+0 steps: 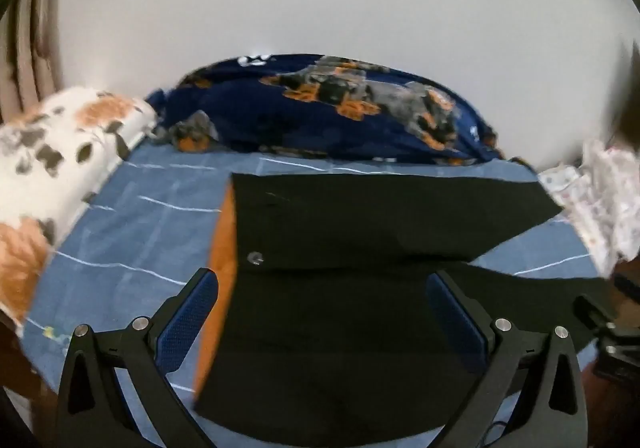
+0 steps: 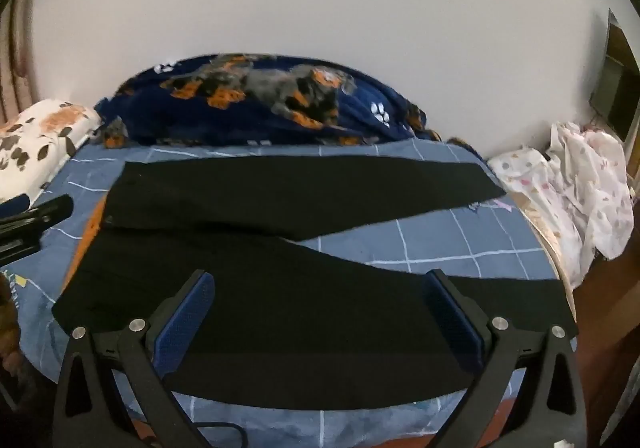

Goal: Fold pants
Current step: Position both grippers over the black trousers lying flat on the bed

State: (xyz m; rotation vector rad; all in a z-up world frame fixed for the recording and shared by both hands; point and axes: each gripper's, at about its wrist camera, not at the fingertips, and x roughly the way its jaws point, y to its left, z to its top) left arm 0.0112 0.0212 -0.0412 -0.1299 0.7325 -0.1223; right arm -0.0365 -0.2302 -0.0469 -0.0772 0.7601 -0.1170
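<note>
Black pants (image 2: 280, 248) lie flat on the blue grid bedsheet (image 2: 440, 240), legs spread in a V toward the right. Their waistband has an orange lining (image 1: 222, 248) and a silver button (image 1: 255, 258), seen in the left wrist view over the waist end (image 1: 340, 328). My left gripper (image 1: 322, 280) is open above the waist part, holding nothing. My right gripper (image 2: 320, 280) is open above the near leg, holding nothing. The left gripper's tip also shows at the left edge of the right wrist view (image 2: 40, 213).
A navy dog-print blanket (image 2: 260, 103) lies bunched along the wall at the back. A white floral pillow (image 1: 60, 151) sits at the left. A white patterned cloth (image 2: 572, 183) hangs off the bed's right side. The bed's near edge lies just below the pants.
</note>
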